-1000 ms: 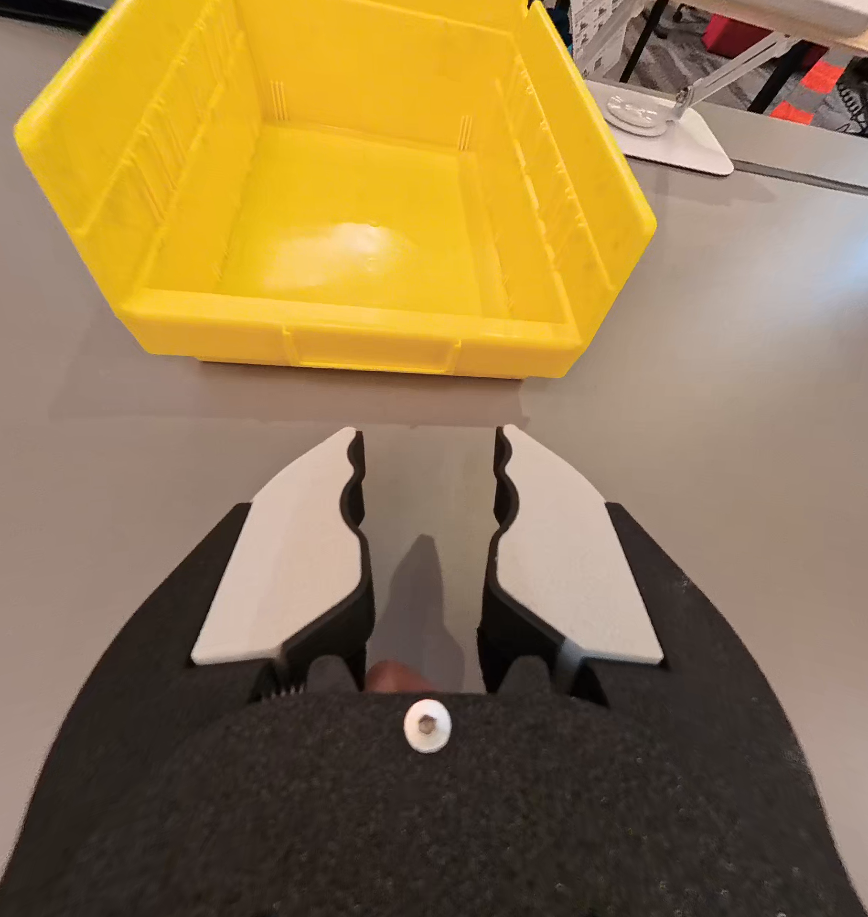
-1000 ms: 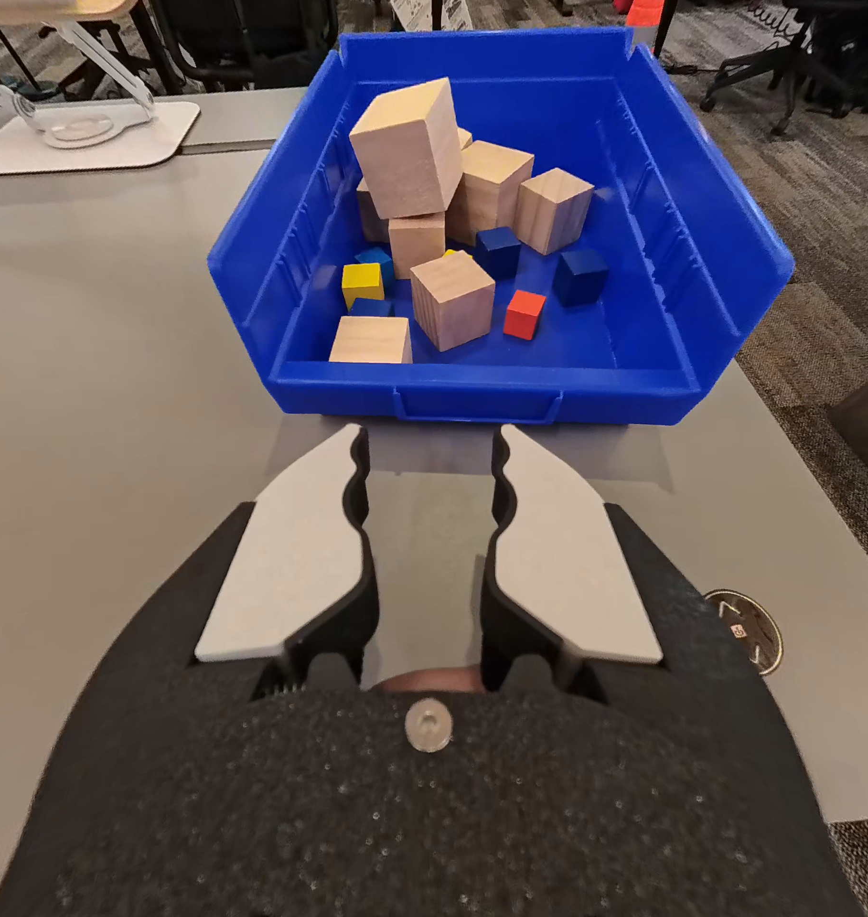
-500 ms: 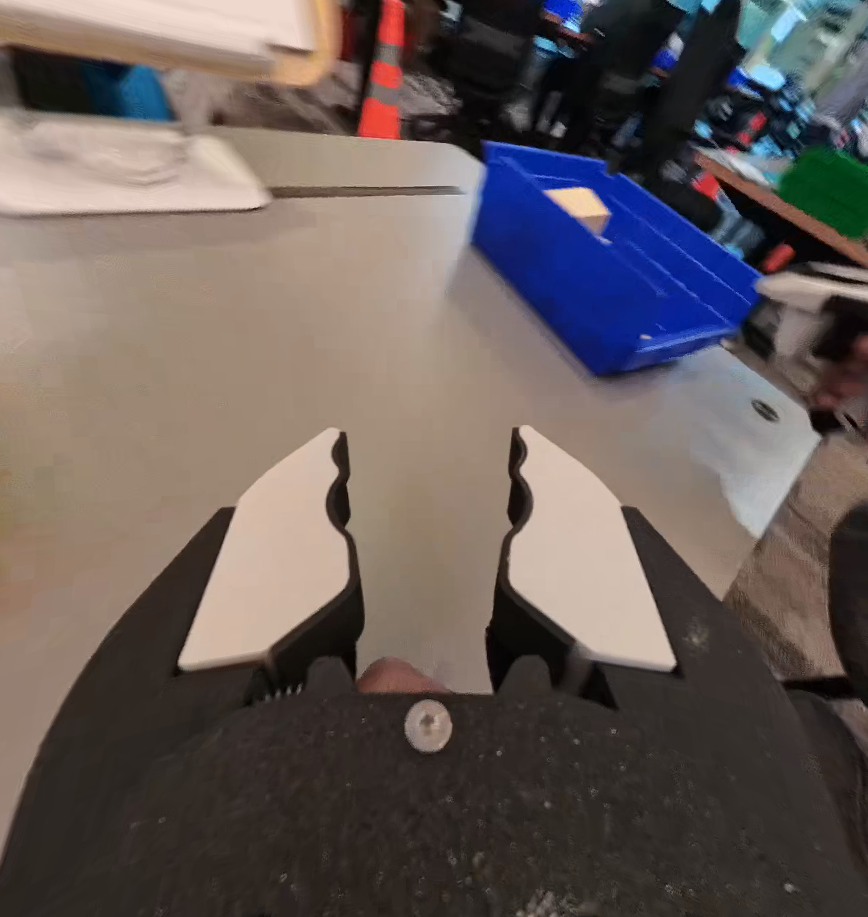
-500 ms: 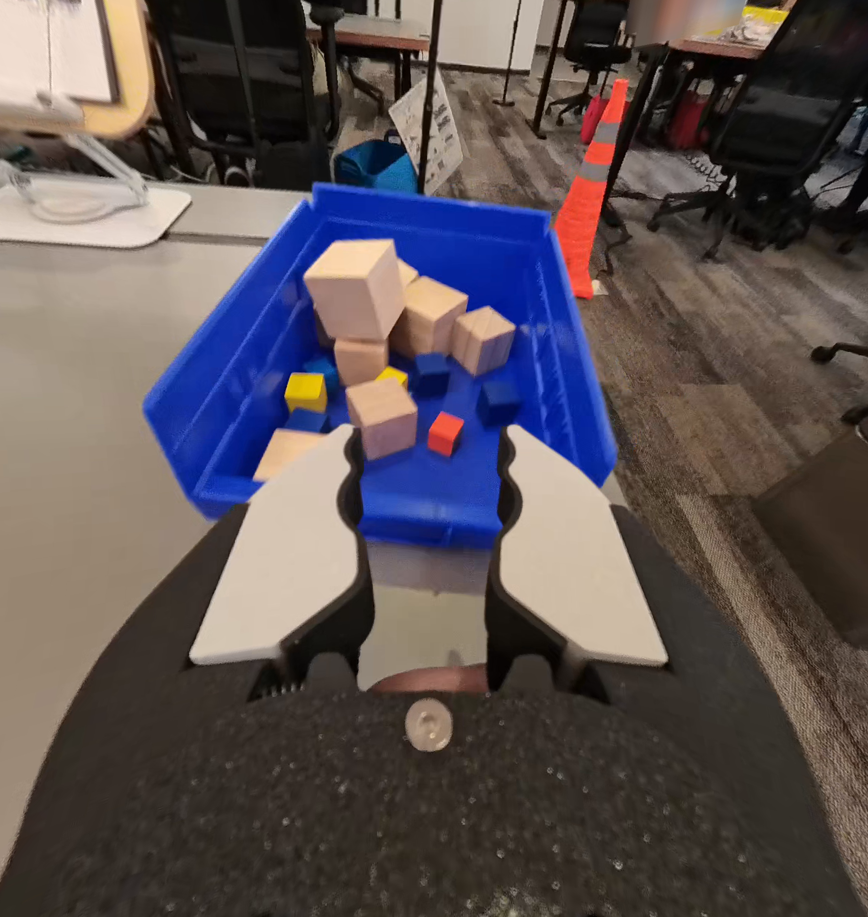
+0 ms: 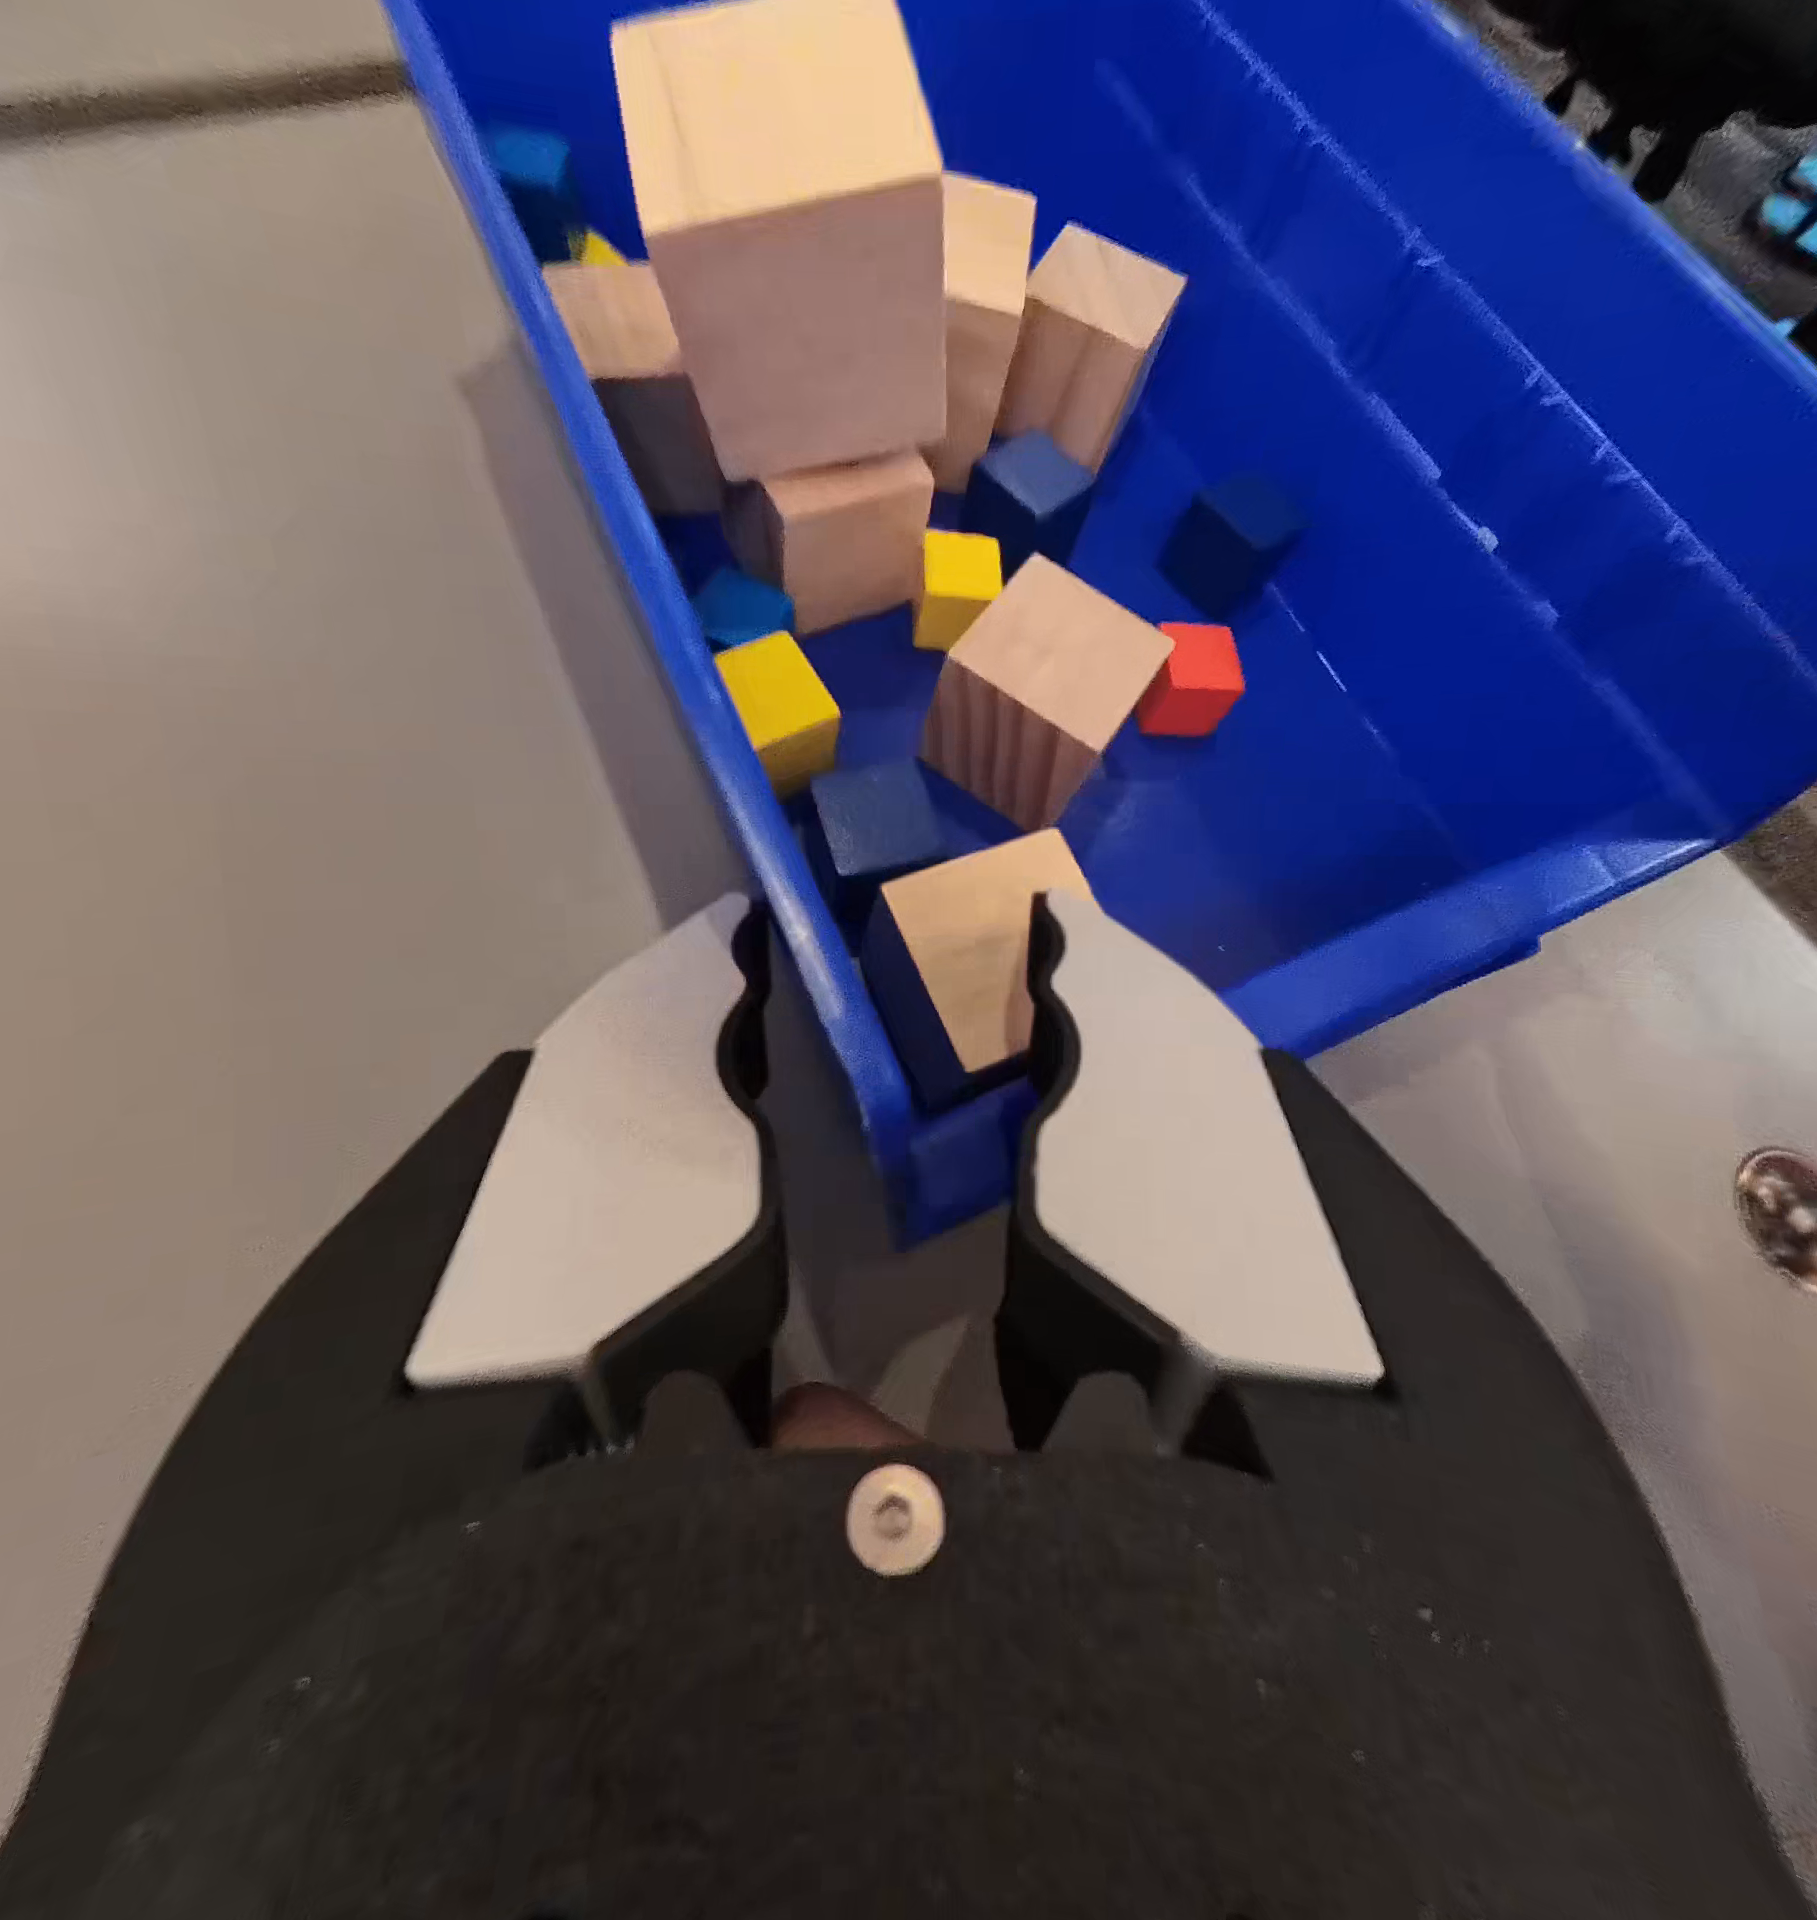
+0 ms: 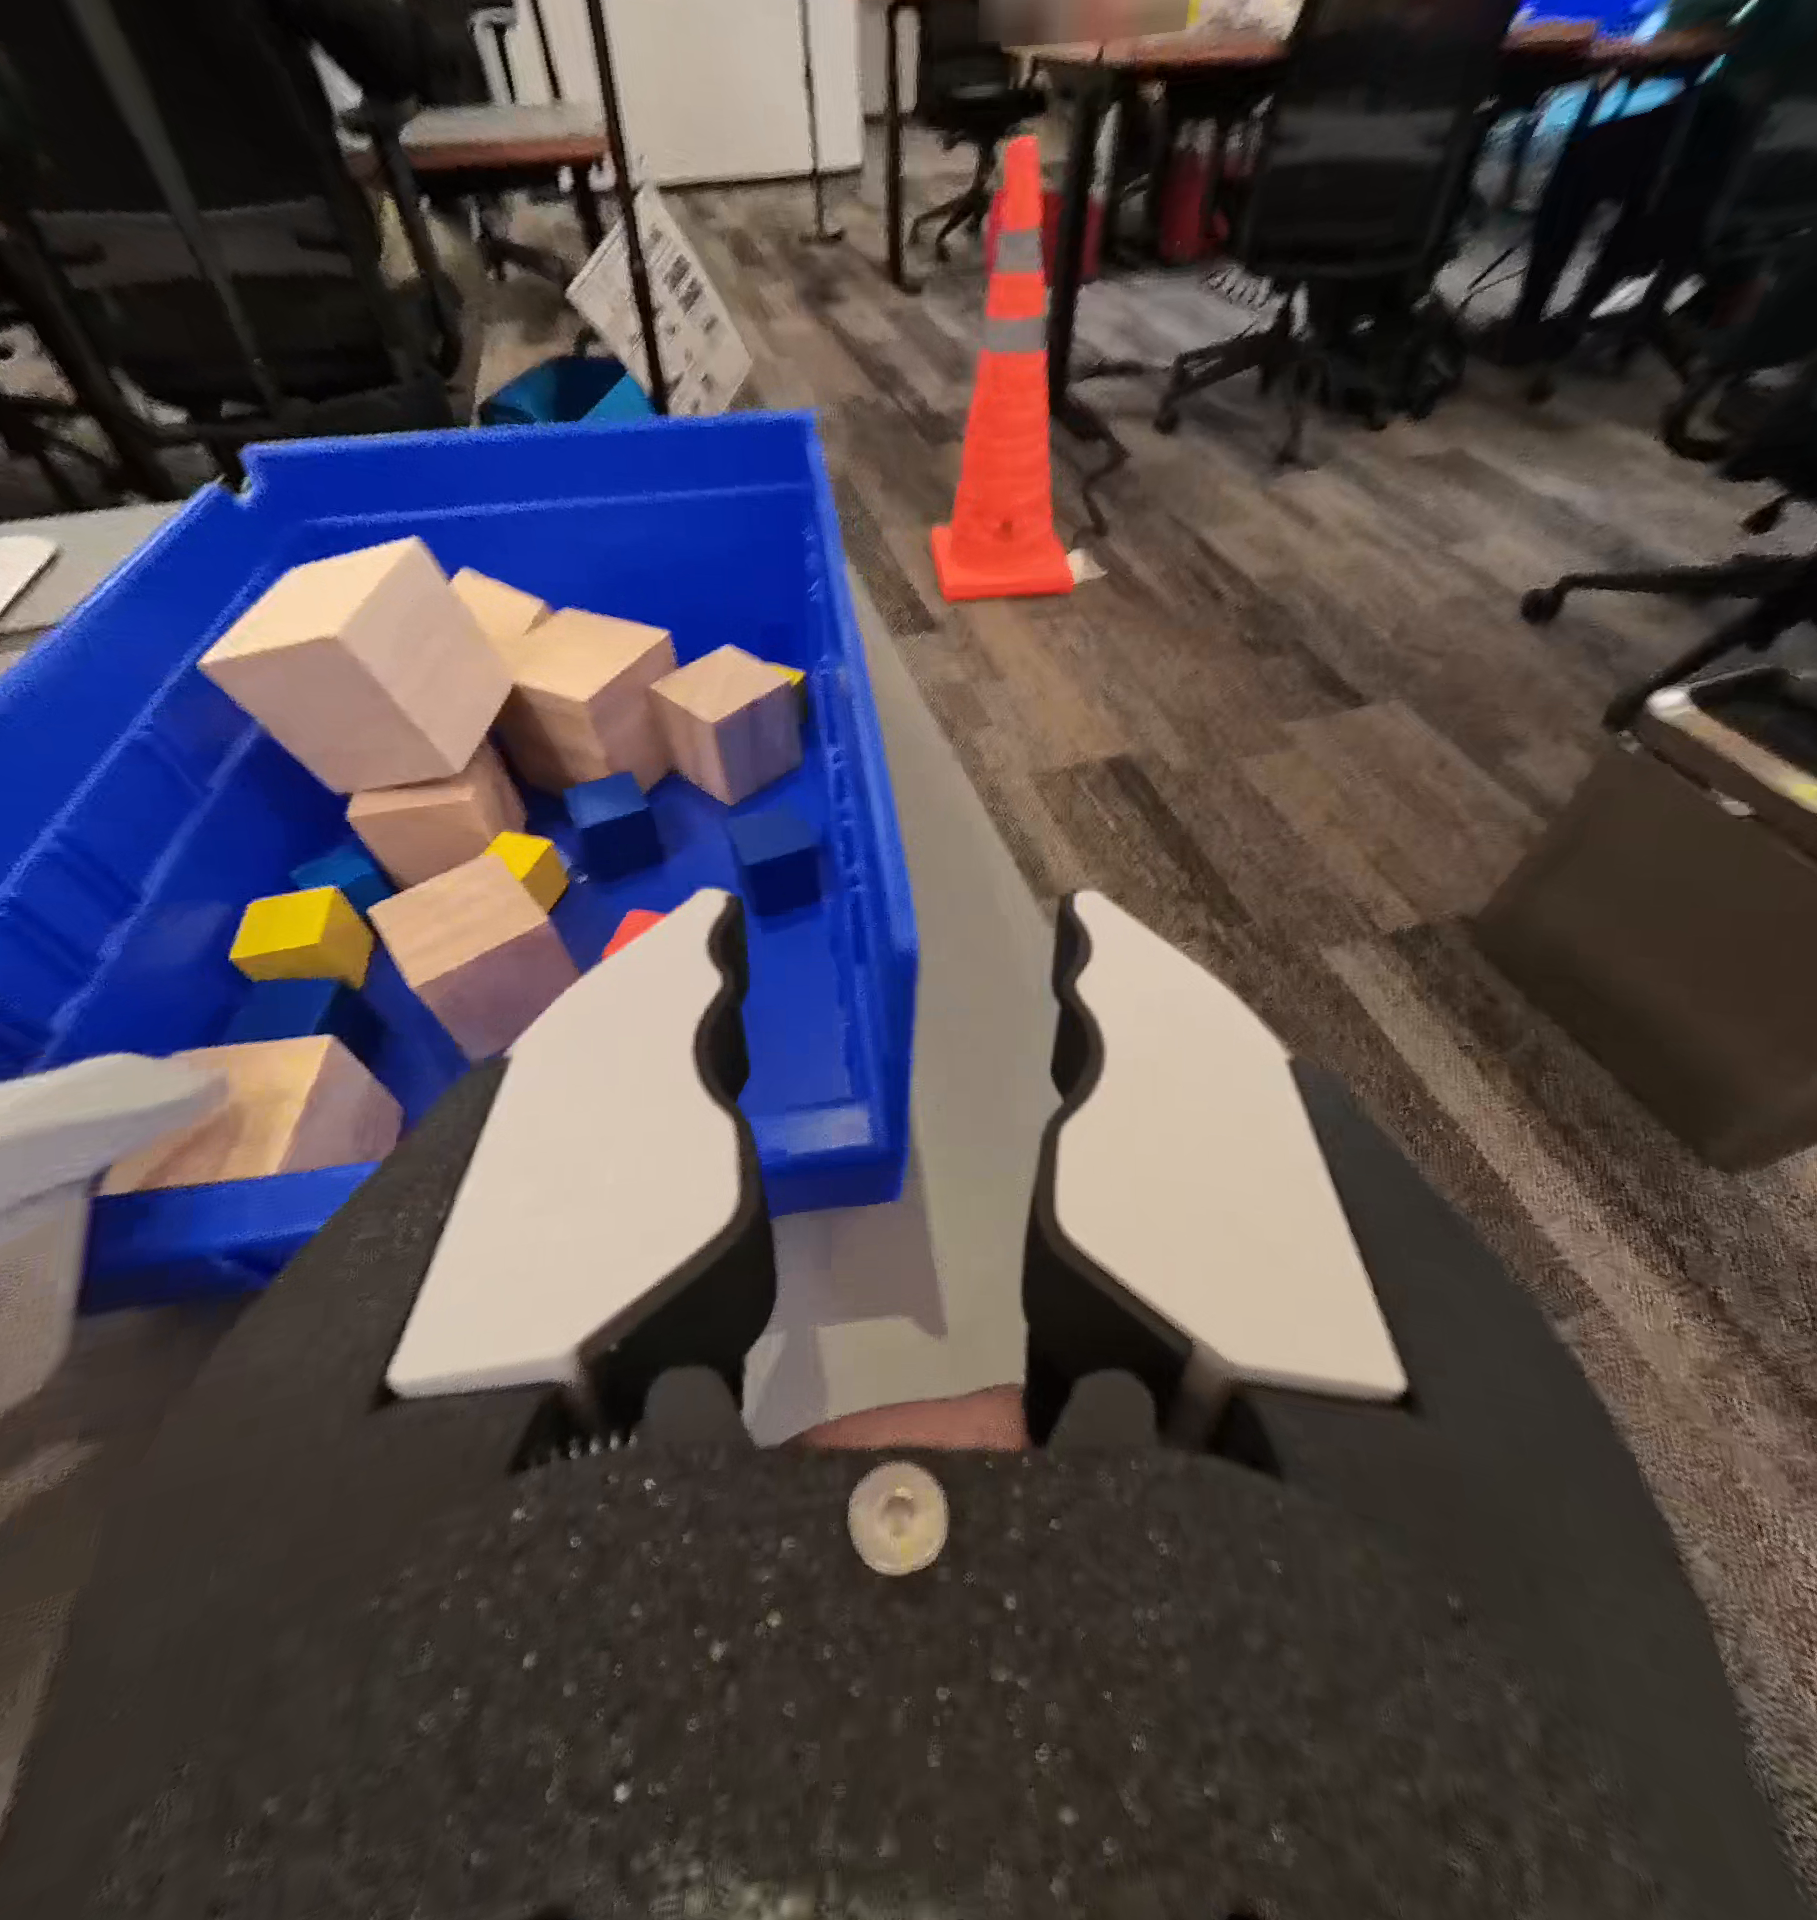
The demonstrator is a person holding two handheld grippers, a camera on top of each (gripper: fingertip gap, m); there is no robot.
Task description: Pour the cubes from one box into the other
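Left tongs (image 5: 893,914) astride blue box (image 5: 1506,499) corner.

**Count, both views**

- Box (image 5: 1506,520): 1, blue.
- Wood cubes (image 5: 779,229): at least 7; the pile hides some, so the total is unclear.
- Blue cubes (image 5: 1029,488): 5.
- Yellow cubes (image 5: 779,707): 2 clear, plus a sliver of a 3rd at the far end.
- Red cube (image 5: 1190,681): 1.
- Left gripper (image 5: 893,909) + right gripper (image 6: 899,904) = 2.
- Cone (image 6: 1008,416) on the floor: 1, orange.
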